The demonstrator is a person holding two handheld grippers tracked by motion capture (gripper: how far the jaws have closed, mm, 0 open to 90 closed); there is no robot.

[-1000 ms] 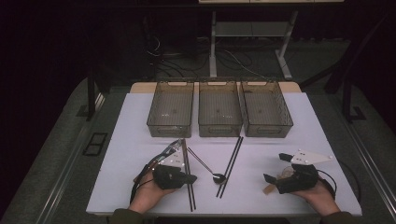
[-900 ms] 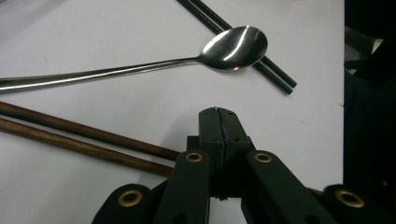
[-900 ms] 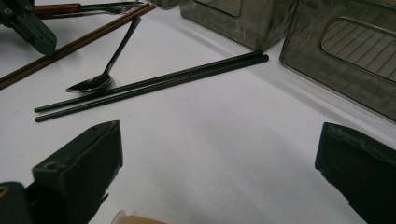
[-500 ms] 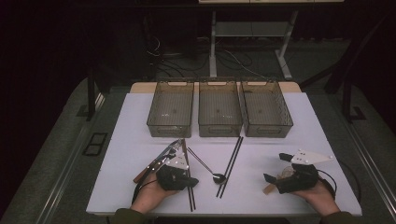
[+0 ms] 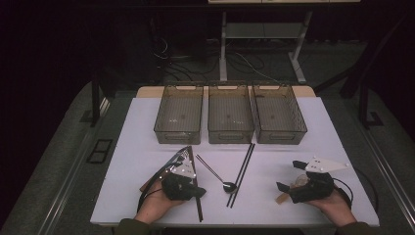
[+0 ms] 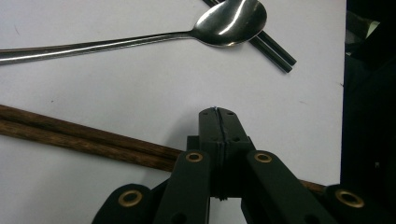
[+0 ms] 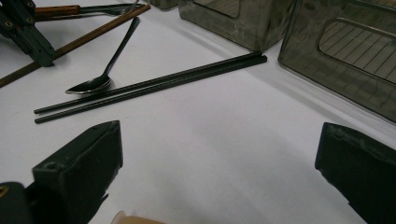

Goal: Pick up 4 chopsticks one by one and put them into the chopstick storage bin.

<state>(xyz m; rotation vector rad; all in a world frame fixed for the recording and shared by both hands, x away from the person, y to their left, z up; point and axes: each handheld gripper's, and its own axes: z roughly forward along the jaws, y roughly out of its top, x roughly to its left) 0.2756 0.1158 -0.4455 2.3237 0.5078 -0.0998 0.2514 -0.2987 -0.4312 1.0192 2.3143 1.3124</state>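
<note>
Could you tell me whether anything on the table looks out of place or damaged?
Nothing looks damaged or spilled. The three bins stand in a neat row, while the spoon, black chopsticks and brown chopsticks lie loose at differing angles on the white table, the spoon's bowl touching the black pair.

no readable text, no labels, no brands, no numbers

Glossy metal spoon [image 6: 231, 21], matt black chopsticks [image 7: 149, 86], grained brown wooden chopsticks [image 6: 84, 140], smoky translucent plastic bins [image 5: 179, 113]
</note>
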